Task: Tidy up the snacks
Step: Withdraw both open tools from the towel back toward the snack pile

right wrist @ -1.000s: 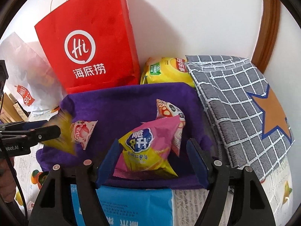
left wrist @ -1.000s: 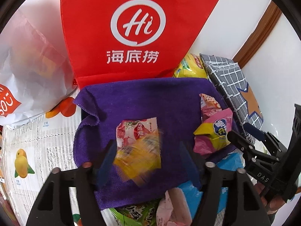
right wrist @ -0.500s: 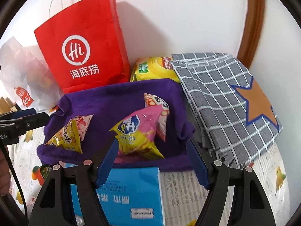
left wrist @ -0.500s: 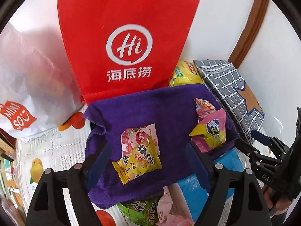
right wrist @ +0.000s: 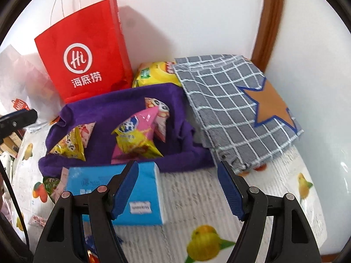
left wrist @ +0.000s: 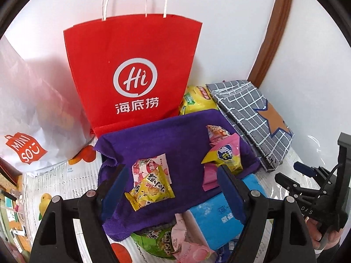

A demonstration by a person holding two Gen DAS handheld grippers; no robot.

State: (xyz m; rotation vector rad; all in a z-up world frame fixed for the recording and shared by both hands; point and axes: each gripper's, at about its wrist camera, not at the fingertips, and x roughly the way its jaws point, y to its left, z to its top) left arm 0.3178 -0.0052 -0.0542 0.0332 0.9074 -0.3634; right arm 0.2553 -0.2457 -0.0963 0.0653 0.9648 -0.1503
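A purple cloth-lined box holds several snack packets: a yellow packet on a pink-and-white packet, and a pink-and-yellow packet against an orange-white one. My left gripper is open and empty, above the box's near edge. My right gripper is open and empty, over the table in front of the box's right corner.
A blue tissue pack, a green packet and pink packets lie in front of the box. A red paper bag, a white bag, a yellow chips bag and a grey checked cloth surround it.
The yellow packet left my left gripper and now lies in the box. Both grippers have drawn back from the box; the right one also moved right.
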